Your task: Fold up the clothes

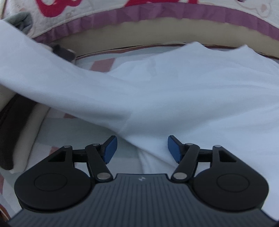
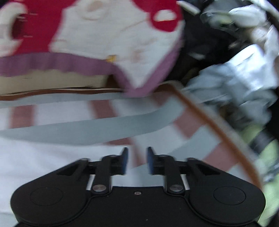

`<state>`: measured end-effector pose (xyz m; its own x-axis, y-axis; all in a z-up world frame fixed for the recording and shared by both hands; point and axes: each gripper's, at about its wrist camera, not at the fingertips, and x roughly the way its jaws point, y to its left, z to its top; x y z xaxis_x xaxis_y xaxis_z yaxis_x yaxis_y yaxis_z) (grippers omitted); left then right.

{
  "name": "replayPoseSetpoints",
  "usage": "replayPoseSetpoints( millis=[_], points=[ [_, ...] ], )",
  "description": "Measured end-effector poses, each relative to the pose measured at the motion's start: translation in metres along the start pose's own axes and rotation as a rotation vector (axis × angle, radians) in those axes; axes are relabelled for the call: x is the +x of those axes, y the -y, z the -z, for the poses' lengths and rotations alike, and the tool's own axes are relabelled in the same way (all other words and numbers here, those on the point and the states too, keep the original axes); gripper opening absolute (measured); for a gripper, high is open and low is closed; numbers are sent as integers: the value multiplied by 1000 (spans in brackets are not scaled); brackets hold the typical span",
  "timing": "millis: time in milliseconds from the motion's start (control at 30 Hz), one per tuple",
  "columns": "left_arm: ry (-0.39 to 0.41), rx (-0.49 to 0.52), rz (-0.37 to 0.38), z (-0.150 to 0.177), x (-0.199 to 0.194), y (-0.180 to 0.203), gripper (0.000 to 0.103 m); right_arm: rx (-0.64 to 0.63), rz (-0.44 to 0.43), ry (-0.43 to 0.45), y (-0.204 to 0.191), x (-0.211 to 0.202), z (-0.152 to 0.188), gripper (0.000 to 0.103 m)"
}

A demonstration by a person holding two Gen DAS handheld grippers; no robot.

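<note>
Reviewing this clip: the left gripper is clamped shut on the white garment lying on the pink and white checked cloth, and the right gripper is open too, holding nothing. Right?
Not quite. The left gripper is not clamped shut: the left wrist view shows its blue pads spread wide apart, with the white garment lying ahead, ungripped. The rest stands: the garment lies on the pink and white checked cloth, and the right gripper is open, holding nothing.

Both my wrist cameras sit low and close over the checked sheet (image 2: 190, 122), looking forward toward the purple-trimmed quilt (image 1: 157, 12) across frame top. Left view fills with white garment (image 1: 191, 90); right view blurred, clutter upper right.
</note>
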<state>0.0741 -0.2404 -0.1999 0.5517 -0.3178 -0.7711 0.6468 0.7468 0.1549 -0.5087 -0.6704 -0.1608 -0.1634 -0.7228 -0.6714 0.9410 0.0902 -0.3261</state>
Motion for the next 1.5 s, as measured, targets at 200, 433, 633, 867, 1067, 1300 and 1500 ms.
replayPoseSetpoints(
  millis=[200,433,633,867,1067,1300,1500],
  points=[
    [13,-137,13,-2,-9,-34,64,-4,-392,-67,-73,-49,20,47],
    [81,-175,124,-2,-20,-54,66,-125,-740,-120,-164,-115,35,50],
    [36,-280,155,9,9,-70,67,-236,-796,-149,-203,-137,33,52],
    [101,-307,184,0,23,-76,63,-99,-870,-323,-198,-121,38,60],
    [172,-311,179,-16,22,-77,4,-63,-837,-341,-202,-106,63,61],
    [97,-403,181,-3,33,-92,4,-125,-1142,-261,-197,-129,72,7],
    [69,-445,184,-2,37,-97,6,-29,-1164,-376,-160,-127,76,6]
  ],
)
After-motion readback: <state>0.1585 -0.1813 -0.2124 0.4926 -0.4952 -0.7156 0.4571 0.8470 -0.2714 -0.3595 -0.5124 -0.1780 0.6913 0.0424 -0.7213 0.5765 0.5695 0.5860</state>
